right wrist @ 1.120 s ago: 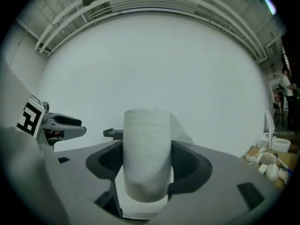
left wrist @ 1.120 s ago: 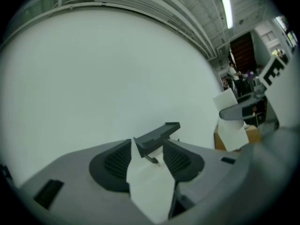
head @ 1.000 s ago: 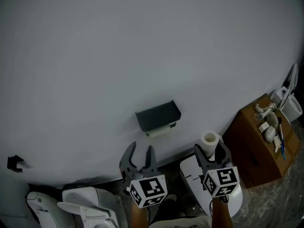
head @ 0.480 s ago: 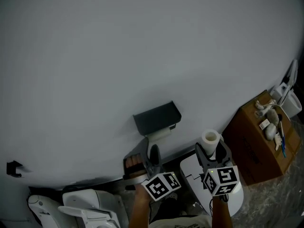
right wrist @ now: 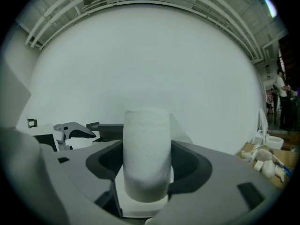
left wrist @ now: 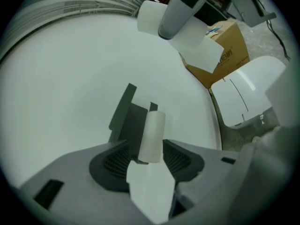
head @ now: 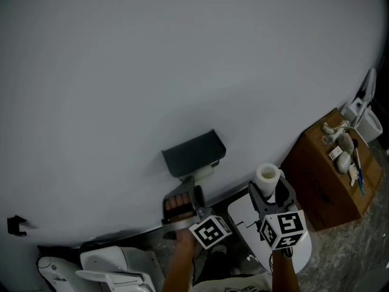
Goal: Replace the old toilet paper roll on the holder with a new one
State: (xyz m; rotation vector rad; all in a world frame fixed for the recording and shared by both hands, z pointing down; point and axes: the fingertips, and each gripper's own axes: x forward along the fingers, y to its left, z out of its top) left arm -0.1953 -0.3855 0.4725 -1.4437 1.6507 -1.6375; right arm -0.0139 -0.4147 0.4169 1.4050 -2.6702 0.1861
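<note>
The dark holder hangs on the pale wall, with the thin old roll under its lid. My left gripper is turned on its side just below it. In the left gripper view the old roll lies between the jaws of that gripper, which is open; the jaws stand close on either side and a loose sheet hangs down. My right gripper is shut on the new roll, held upright to the right of the holder. The new roll fills the right gripper.
A brown cardboard box with small items on top stands at the right. A white toilet lid lies under the right gripper. A white appliance sits at lower left. A small black hook is on the wall.
The left gripper has risen to the holder, turned on its side, and its wide-open jaws have narrowed around the old roll. The right gripper and new roll have hardly moved.
</note>
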